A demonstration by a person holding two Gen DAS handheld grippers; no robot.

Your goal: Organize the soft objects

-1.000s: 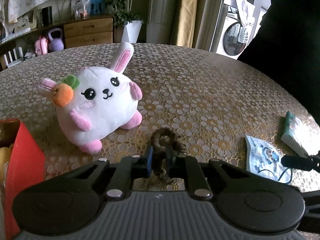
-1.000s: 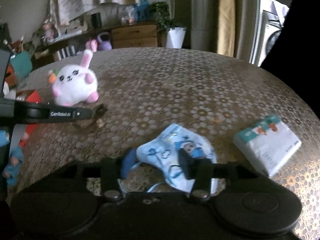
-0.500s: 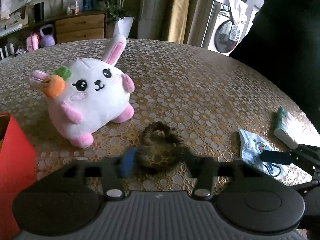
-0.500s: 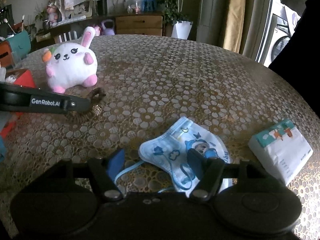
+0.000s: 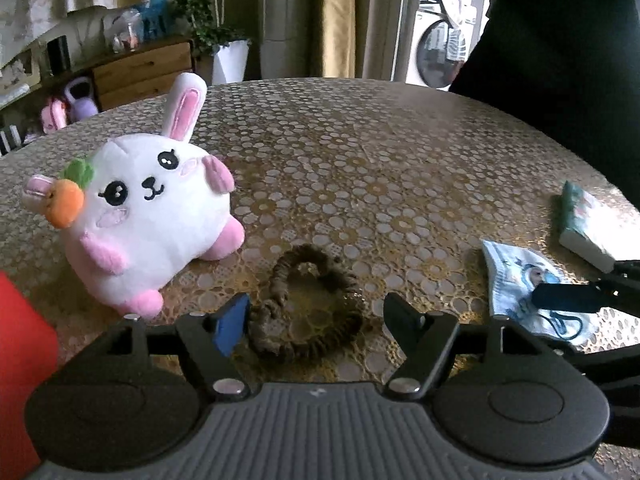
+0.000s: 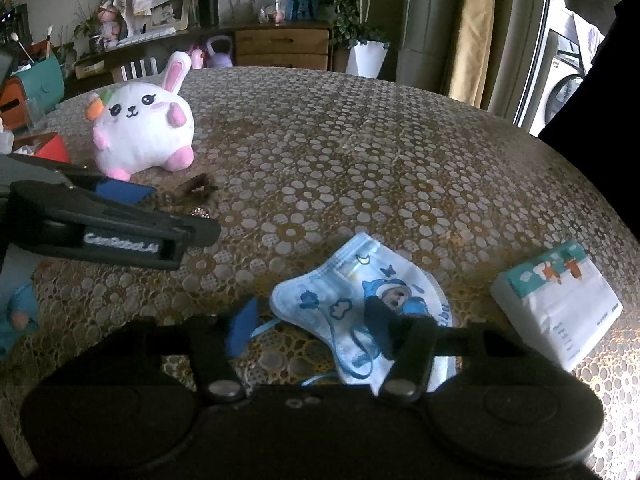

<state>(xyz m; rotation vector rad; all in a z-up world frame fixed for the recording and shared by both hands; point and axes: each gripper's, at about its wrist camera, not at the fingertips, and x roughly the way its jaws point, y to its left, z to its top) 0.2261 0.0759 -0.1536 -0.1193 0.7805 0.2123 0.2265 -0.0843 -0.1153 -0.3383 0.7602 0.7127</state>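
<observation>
Brown scrunchie [image 5: 310,312] lies between parted left tongs [image 5: 316,316] | right view: closing tongs [image 6: 310,326] straddle mask [image 6: 360,308]

I see the tabletop [image 5: 380,152] covered in a gold-brown cloth with a repeating pale flower-and-dot lace pattern. The plush bunny [image 5: 152,216] is white with pink feet, arms and ear linings, black stitched eyes and an orange carrot with green leaves by one ear. The scrunchie [image 5: 312,308] is dull brown. The face mask [image 6: 360,308] is light blue and white, printed with a cartoon figure in blue, clouds and a moon. The tissue pack [image 6: 556,304] is white with a teal band and small orange shapes. My left tongs [image 5: 316,316] are black with one blue pad, and a red box [image 5: 20,340] shows at the edge
</observation>
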